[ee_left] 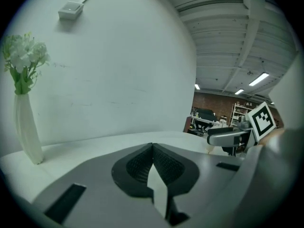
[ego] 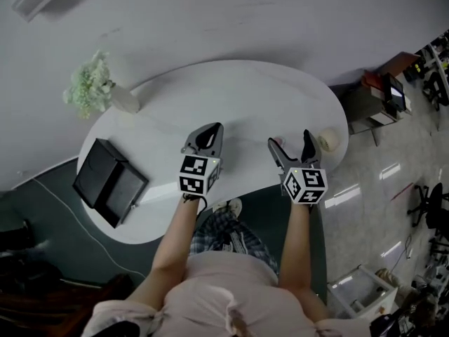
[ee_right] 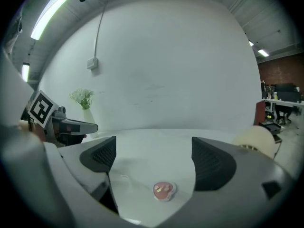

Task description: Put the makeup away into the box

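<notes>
A small pink heart-shaped makeup case (ee_right: 164, 190) lies on the white table, between and below the spread jaws of my right gripper (ee_right: 153, 151), which is open and apart from it. In the head view the case (ego: 278, 141) shows as a pink speck by my right gripper (ego: 289, 144). My left gripper (ego: 205, 137) hovers over the table's middle, shut with nothing in it; its pads meet in the left gripper view (ee_left: 153, 148). The black box (ego: 98, 174) lies open at the table's left end, well left of both grippers.
A white vase of pale flowers (ego: 91, 86) stands at the table's back left, near the wall. A cream round object (ego: 328, 140) sits at the table's right edge. The table's front edge (ego: 238, 201) curves close to the person's legs.
</notes>
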`<state>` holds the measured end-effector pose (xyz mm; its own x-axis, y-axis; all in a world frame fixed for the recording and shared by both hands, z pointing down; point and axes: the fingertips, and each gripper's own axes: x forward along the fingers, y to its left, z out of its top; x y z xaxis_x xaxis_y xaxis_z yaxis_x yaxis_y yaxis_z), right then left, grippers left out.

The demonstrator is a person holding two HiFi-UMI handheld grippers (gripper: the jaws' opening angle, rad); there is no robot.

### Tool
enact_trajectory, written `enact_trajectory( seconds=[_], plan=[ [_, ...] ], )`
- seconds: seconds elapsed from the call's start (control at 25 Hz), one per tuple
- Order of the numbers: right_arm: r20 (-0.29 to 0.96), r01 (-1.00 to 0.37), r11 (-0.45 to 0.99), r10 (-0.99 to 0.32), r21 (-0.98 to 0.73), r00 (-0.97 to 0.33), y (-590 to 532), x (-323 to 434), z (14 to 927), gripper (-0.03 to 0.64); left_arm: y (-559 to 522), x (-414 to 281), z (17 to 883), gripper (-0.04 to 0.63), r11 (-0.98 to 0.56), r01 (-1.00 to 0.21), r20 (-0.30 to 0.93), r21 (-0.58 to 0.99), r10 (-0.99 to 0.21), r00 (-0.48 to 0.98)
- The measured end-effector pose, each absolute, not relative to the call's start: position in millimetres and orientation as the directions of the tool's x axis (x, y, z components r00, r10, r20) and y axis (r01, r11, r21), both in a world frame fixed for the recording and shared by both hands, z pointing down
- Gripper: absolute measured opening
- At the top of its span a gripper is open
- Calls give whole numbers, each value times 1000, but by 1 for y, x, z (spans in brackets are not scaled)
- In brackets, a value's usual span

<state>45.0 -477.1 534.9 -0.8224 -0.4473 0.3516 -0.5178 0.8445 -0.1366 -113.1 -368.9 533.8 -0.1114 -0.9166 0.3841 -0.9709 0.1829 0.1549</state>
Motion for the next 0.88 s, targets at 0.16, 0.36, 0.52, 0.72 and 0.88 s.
enact_trajectory(
  seconds=[0.16, 0.36, 0.52, 0.72, 0.88],
  plan=[
    [462, -527, 840, -420, -128, -781, -477, 49, 573, 503, -390, -98, 559, 26, 152, -972, 414, 177, -908, -66],
    [584, -524, 844, -368, -116, -723, -468, 51, 617, 480, -396, -81, 588, 26, 139, -966, 458, 216, -889, -26],
    [655, -528, 843, -342, -102, -673, -467, 52, 644, 432, -397, -69, 598, 25, 119, -967, 470, 227, -882, 2],
    [717, -536, 841, -329, -73, -615, -469, 52, 664, 380, -392, -63, 608, 26, 119, -964, 485, 237, -874, 12],
    [743, -544, 837, -331, -53, -582, -472, 51, 672, 355, -389, -63, 612, 26, 120, -963, 496, 242, -868, 16]
  ],
)
